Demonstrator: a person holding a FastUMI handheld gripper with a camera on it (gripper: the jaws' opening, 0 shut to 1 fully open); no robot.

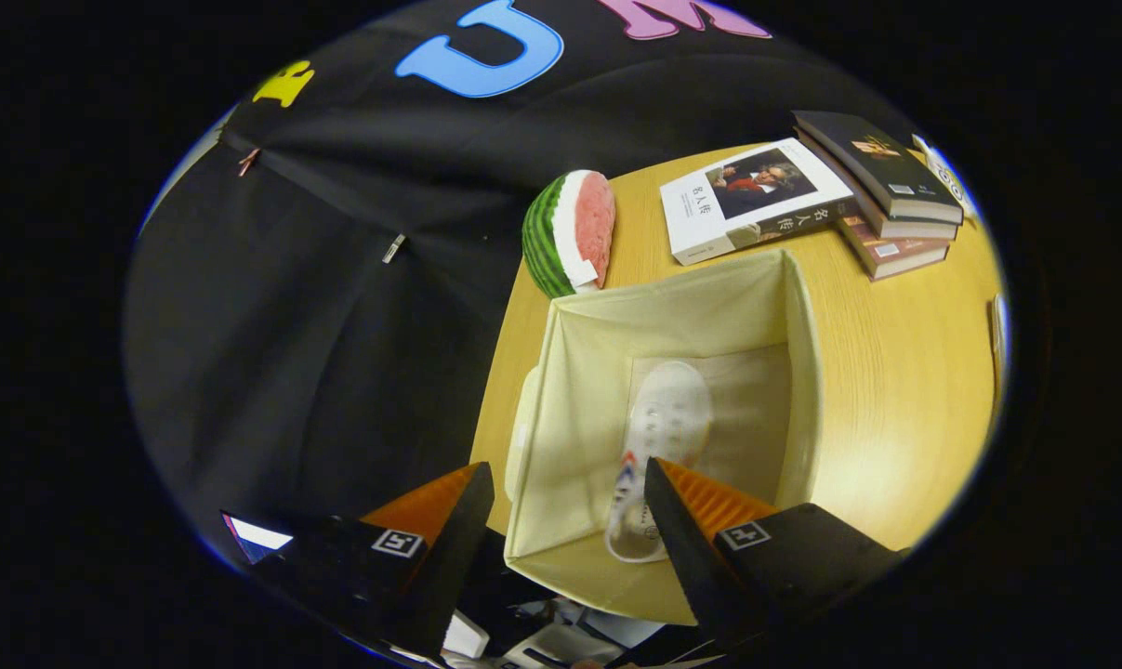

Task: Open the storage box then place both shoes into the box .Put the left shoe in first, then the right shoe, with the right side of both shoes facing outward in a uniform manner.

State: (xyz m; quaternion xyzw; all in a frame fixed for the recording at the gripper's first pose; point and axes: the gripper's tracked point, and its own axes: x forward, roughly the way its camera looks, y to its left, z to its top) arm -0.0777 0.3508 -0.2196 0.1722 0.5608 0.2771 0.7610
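Our gripper [565, 506] hovers above the box [574, 390] with its fingers spread apart, holding nothing. Below them we see the box already open, and one shoe [661, 446] lies inside. We judge the second shoe is left to place.

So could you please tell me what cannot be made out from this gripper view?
- Shoe in the storage box: its heel end is partly covered by one finger of the open gripper, jaws apart and holding nothing.
- The box's lowest part is hidden below the fingers.
- Book stack: the lower books are covered by the top one.
- Watermelon slice: its base is hidden behind the box's wall.
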